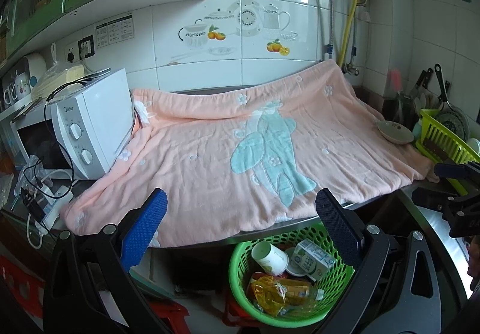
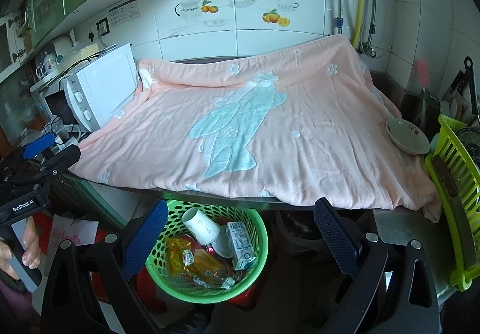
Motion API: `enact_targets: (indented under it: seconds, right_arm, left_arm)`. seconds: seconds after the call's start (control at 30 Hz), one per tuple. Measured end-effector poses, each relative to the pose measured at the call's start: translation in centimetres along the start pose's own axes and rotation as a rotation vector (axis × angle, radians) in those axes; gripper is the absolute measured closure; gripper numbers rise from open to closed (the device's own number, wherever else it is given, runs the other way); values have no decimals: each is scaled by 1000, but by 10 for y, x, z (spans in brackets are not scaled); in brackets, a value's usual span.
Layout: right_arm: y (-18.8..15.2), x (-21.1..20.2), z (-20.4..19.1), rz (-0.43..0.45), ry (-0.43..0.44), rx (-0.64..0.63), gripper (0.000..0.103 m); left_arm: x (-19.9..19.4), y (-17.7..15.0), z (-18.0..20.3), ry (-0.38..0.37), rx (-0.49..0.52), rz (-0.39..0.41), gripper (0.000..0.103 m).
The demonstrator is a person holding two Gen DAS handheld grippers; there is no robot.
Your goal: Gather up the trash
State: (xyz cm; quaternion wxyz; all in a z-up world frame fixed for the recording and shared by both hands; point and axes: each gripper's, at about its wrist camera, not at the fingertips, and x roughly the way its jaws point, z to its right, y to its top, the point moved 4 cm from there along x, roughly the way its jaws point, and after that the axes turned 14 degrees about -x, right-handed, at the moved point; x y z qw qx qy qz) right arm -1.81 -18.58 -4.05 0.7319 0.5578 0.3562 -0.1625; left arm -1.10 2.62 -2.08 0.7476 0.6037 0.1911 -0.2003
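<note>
A green perforated basket stands on the floor below the counter's front edge. In it lie a white paper cup, a milk carton, a round lid and yellow crumpled wrappers. My left gripper is open and empty, held above the counter edge and basket. My right gripper is open and empty, above the basket. The pink towel covers the counter.
A white microwave stands at the left with cables beside it. A small bowl sits on the towel's right side. A lime dish rack with utensils is at the right. Red stools stand on the floor.
</note>
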Motion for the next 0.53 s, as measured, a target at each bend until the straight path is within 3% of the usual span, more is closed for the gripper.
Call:
enact_targets:
  seconds: [0.53]
  right_arm:
    - [1, -2, 1, 11, -10, -10, 9]
  left_arm:
    - [-4, 1, -2, 14, -2, 17, 5]
